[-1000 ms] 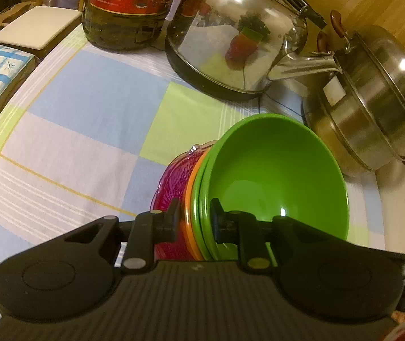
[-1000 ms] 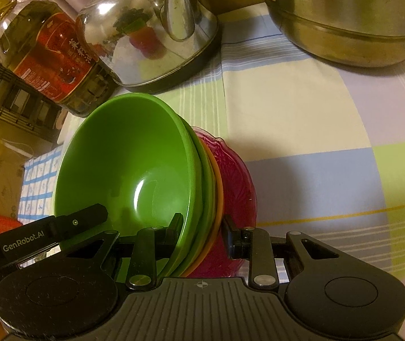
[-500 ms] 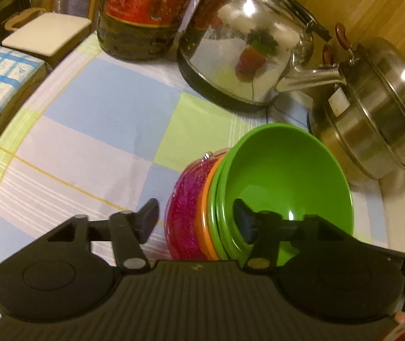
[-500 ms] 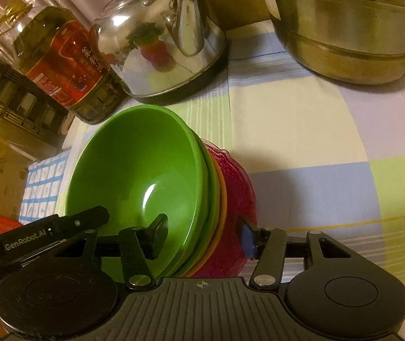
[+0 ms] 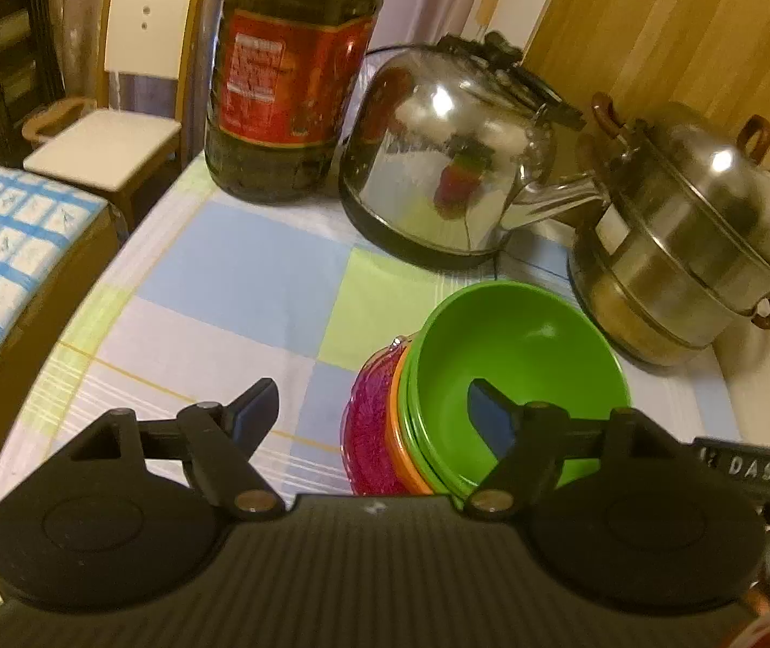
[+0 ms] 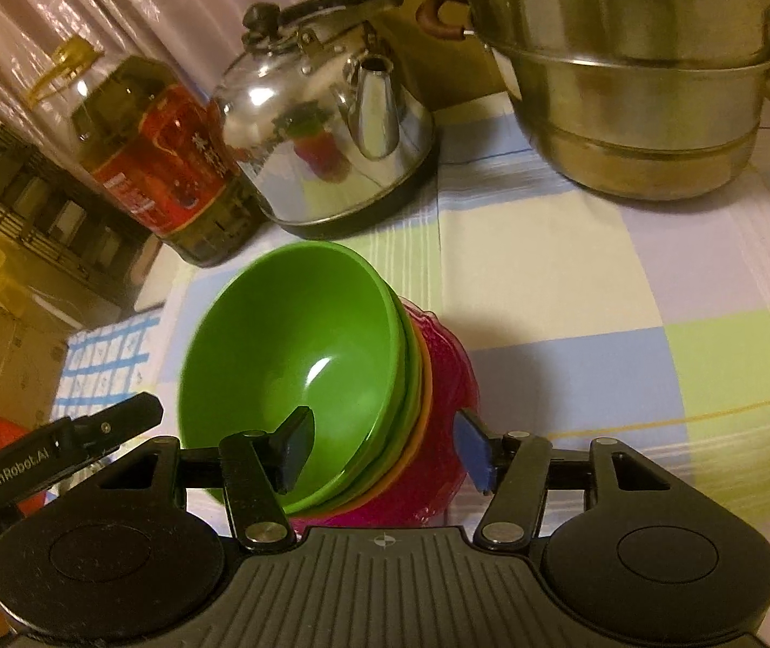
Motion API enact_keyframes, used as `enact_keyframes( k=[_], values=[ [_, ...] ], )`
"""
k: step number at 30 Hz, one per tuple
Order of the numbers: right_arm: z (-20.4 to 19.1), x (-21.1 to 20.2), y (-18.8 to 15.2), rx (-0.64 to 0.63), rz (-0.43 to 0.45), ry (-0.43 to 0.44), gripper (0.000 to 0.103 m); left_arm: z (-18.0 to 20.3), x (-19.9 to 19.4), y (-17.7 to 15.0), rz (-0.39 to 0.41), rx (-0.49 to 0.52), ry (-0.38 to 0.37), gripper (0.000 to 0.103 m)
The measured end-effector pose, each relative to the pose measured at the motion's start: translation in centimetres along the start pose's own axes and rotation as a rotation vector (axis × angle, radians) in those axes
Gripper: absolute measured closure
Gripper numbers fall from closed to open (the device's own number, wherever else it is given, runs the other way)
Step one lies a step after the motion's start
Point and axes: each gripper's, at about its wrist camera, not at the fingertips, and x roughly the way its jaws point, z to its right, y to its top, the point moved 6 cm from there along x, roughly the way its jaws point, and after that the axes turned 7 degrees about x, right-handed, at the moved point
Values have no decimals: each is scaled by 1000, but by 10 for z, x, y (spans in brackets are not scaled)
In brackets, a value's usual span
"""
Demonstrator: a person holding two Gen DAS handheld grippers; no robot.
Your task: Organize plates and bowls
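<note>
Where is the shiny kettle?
In both views the shiny steel kettle stands at the back of the checked tablecloth, between the big oil bottle and the stacked steel steamer pot.

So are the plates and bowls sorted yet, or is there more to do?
Stacking looks done: a green bowl sits nested on an orange dish and a pink plate on the checked tablecloth. The left gripper and right gripper are opening, gripping nothing. No other loose dishes show.

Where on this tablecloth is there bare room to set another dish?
Free: the checked cloth left of the bowl stack, and the cloth on its other side. Crowded: behind, with oil bottle, kettle, steamer pot.
</note>
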Motion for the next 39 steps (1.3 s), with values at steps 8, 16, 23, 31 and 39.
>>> enact_keyframes(
  k=[8, 16, 23, 31, 39],
  values=[
    [2, -45, -17, -22, 49, -1, 39, 3, -49, -19, 81, 29, 32, 25],
    [2, -75, -67, -109, 58, -53, 38, 14, -90, -66, 52, 81, 59, 25],
    [5, -99, -113, -146, 65, -70, 38, 17, -124, -110, 35, 90, 88, 25],
    [-1, -128, -151, -187, 85, -70, 38, 24, -152, -141, 37, 88, 103, 24],
    [-2, -148, -169, -205, 111, -81, 38, 37, -173, -151, 57, 126, 103, 24]
  ],
)
